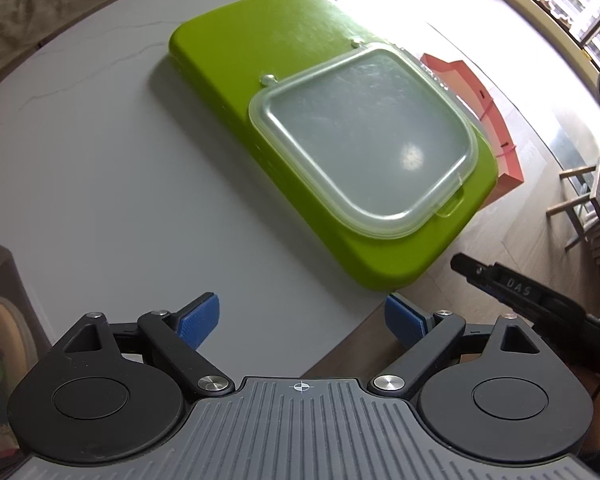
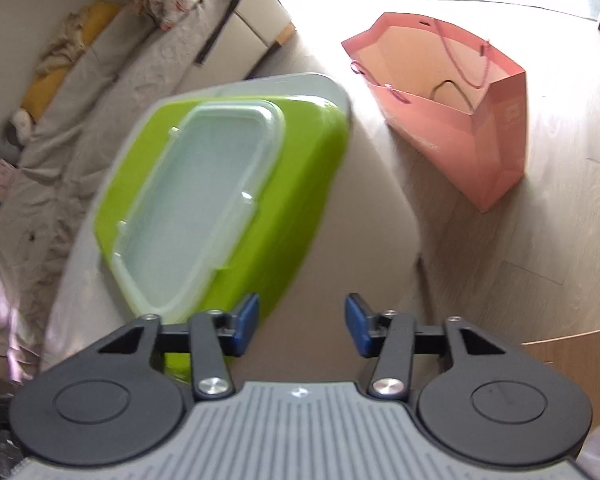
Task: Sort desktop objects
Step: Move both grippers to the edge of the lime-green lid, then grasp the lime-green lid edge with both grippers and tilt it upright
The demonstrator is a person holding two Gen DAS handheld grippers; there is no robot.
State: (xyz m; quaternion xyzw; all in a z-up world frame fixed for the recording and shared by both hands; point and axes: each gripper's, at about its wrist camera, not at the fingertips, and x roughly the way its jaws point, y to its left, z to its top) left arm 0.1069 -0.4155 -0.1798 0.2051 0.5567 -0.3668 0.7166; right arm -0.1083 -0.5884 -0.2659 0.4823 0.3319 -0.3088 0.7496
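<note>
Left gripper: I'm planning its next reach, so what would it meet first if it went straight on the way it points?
Probably the grey table first, since the left gripper, jaws open and empty, looks down onto bare tabletop. Farther along lies the green board bearing the clear lid. Depth is unclear.

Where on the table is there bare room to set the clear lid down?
Bare grey tabletop left of the green plastic tray, running to the left gripper. The right side is crowded: the tray, with the clear plastic lid on it, reaches the table's edge.

Lid [image 1: 364, 140] on board [image 1: 240, 52], board on table [image 1: 80, 160], bag [image 2: 460, 128] beyond
</note>
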